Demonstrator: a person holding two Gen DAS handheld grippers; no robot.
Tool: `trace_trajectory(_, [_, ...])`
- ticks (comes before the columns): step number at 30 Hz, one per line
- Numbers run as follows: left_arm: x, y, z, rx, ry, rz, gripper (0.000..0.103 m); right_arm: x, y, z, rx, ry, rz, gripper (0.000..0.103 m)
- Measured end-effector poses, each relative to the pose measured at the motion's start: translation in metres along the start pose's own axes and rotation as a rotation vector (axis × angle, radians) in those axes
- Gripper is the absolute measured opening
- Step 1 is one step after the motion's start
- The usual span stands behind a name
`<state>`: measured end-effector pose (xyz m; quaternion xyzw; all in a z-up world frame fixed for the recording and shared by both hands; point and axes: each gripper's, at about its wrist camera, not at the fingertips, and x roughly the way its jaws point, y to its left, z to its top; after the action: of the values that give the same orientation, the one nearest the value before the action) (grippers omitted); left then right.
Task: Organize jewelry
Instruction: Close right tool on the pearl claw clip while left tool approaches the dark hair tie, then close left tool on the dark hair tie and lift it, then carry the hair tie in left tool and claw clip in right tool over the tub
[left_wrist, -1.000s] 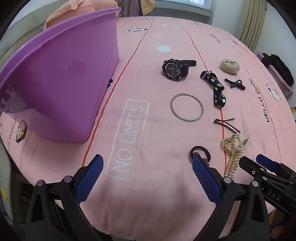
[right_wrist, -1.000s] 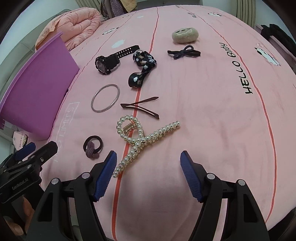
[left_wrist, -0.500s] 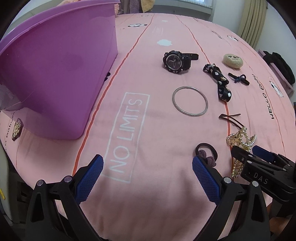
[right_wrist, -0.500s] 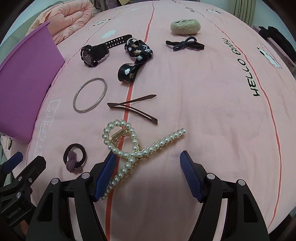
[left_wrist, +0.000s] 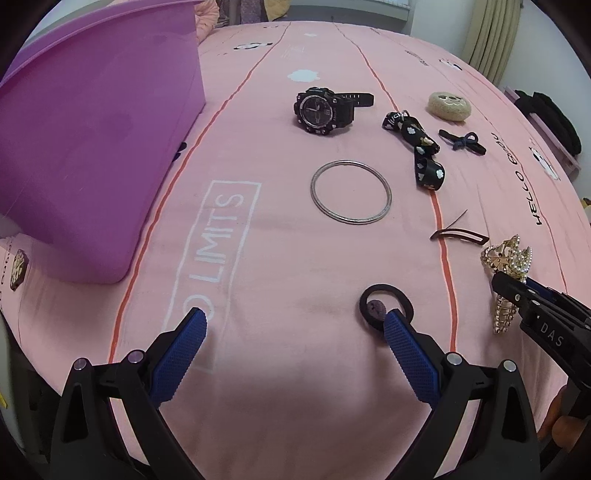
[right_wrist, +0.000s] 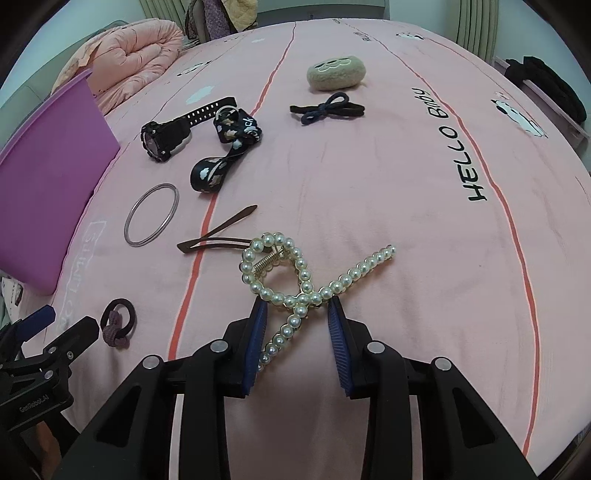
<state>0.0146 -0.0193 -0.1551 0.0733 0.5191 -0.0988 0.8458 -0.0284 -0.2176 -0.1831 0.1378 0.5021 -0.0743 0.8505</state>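
The right gripper (right_wrist: 297, 314), low over the bed (right_wrist: 406, 206), has its jaws narrowed around the pearl hair clip (right_wrist: 295, 280), not clearly pinching; the left gripper (left_wrist: 293, 332) hovers with jaws spread.

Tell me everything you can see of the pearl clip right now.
The pearl clip is a claw clip: a gold-coloured frame lined with white beads, crossing into a loop with a coiled spring at its hinge. It lies flat on the pink sheet, one arm angling up to the right. The right gripper straddles its crossing, jaws narrowed; contact is unclear.
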Motion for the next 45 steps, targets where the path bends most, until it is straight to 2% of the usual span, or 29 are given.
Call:
trace_trajectory(9, [0.012, -0.028, 0.003, 0.026, 0.012, -0.056, 0.095, 0.002, -0.012, -0.002, 0.008, 0.001, 0.031, 0.033])
trace_trajectory(13, [0.031, -0.037, 0.004, 0.034, 0.056, -0.037, 0.095, 0.003, -0.012, -0.003, 0.008, -0.001, 0.033, 0.033])
trace_trajectory(18, [0.036, -0.037, 0.003, 0.031, 0.046, -0.042, 0.095, 0.002, -0.012, -0.003, 0.007, -0.002, 0.034, 0.033])
trace_trajectory(20, [0.033, -0.036, 0.002, 0.038, 0.037, -0.048, 0.087, 0.002, -0.011, -0.003, 0.007, -0.001, 0.036, 0.033])
trace_trajectory(22, [0.029, -0.035, 0.001, 0.039, 0.033, -0.053, 0.071, 0.0, -0.011, -0.002, 0.006, -0.003, 0.038, 0.033])
trace_trajectory(23, [0.028, -0.034, 0.001, 0.035, 0.033, -0.059, 0.066, 0.0, -0.011, -0.003, 0.005, -0.002, 0.04, 0.033])
trace_trajectory(25, [0.024, -0.031, 0.001, 0.022, 0.034, -0.068, 0.042, -0.002, -0.011, -0.003, 0.004, -0.003, 0.043, 0.033])
trace_trajectory(26, [0.022, -0.03, 0.001, 0.016, 0.036, -0.073, 0.034, -0.002, -0.012, -0.003, 0.004, -0.002, 0.046, 0.033])
trace_trajectory(27, [0.02, -0.028, 0.001, 0.008, 0.041, -0.089, 0.015, -0.003, -0.012, -0.004, 0.006, -0.001, 0.049, 0.033])
trace_trajectory(33, [0.008, -0.021, 0.002, -0.009, 0.047, -0.104, 0.011, -0.01, -0.015, -0.005, 0.008, -0.005, 0.062, 0.032])
trace_trajectory(45, [-0.034, -0.011, 0.006, 0.018, -0.042, -0.088, 0.011, -0.038, -0.017, -0.008, 0.004, -0.057, 0.088, 0.032])
